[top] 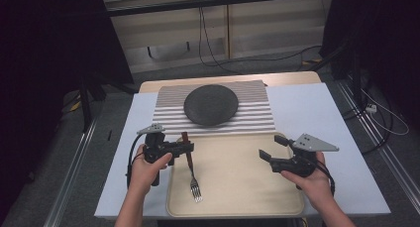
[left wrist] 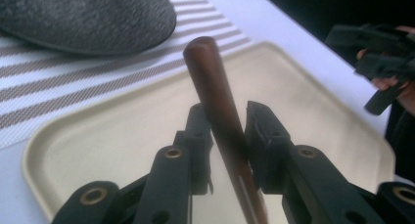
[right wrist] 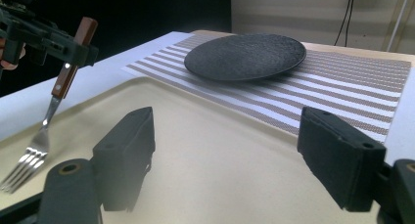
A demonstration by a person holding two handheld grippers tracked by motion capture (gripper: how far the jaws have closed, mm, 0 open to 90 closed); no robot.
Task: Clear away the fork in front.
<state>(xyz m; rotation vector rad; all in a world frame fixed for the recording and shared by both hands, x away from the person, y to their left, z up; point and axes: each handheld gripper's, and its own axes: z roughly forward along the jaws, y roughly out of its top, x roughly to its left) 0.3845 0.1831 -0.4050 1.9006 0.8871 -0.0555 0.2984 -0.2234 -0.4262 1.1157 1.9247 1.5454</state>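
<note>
One fork (top: 191, 168) is held by the left gripper (top: 187, 146) over the left part of the tray (top: 237, 187). Its brown handle is caught between the two jaws, which are closed against it on both sides in the left gripper view (left wrist: 226, 131); a narrow gap may be opening beside the handle, and it cannot be told for certain whether both pads still press. The fork is tilted, handle end up and toward the mat (top: 257, 115), tines down. In the high view the tines are seen low over the tray near its front edge; whether they touch it cannot be told. In the right gripper view the fork (right wrist: 46, 121) is seen hanging from the left gripper (right wrist: 73, 50) with its four tines just above the tray surface (right wrist: 210, 150).

The right gripper (top: 271, 148) is held over the right part of the tray, well apart from the fork. Its two jaws are spread wide, with nothing between them.

One dark round plate (top: 211, 105) lies on one striped mat behind the tray. One tray is counted, beige with rounded corners, set on the white table (top: 307, 103). Two hands are seen, one on each gripper.
</note>
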